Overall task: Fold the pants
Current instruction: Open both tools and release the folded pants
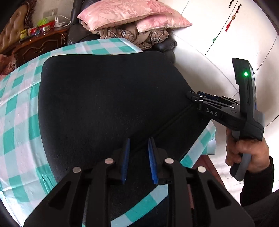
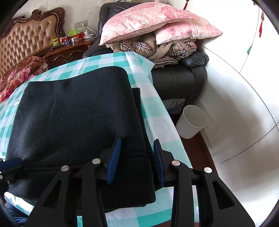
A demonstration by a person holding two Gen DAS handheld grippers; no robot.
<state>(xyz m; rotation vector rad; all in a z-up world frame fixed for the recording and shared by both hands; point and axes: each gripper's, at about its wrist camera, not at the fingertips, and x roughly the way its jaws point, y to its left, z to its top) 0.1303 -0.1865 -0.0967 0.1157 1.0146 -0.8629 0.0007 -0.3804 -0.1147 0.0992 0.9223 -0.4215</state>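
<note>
Left wrist view. Left tongs (image 1: 139,160) stand over the near part of the black pants (image 1: 104,96); the blue pads are parted, with a gap between them and no cloth seen pinched. A dark seam line runs from that gap out to the right, up to the right tongs (image 1: 191,96). These are clenched on the right-hand edge of the pants, and a hand (image 1: 247,153) holds their grip off the bench edge. The pants lie flat and wide ahead of the left tongs on the check-covered bench (image 1: 17,122). Open check cloth shows to the left of the tongs and beyond the far hem. Past the far bench edge sit pink pillows (image 1: 125,14) on a plaid blanket (image 1: 122,35), with a cluttered wooden nightstand (image 1: 40,45) far left.

Right wrist view. Right tongs (image 2: 136,161) are grasping a thick folded ridge of the pants (image 2: 69,113), which fills the space between the pads. The bulk of the garment spreads ahead and to the left of the tongs, doubled over itself. A strip of bare bench (image 2: 157,113) runs just right of the tongs to the bench edge. Below that edge, further right, a white bucket (image 2: 191,122) stands on the floor, close against a white wall (image 2: 235,104). A dark armchair (image 2: 177,82) stands ahead beyond the far right corner of the bench. A tufted headboard (image 2: 26,40) stands far left.
</note>
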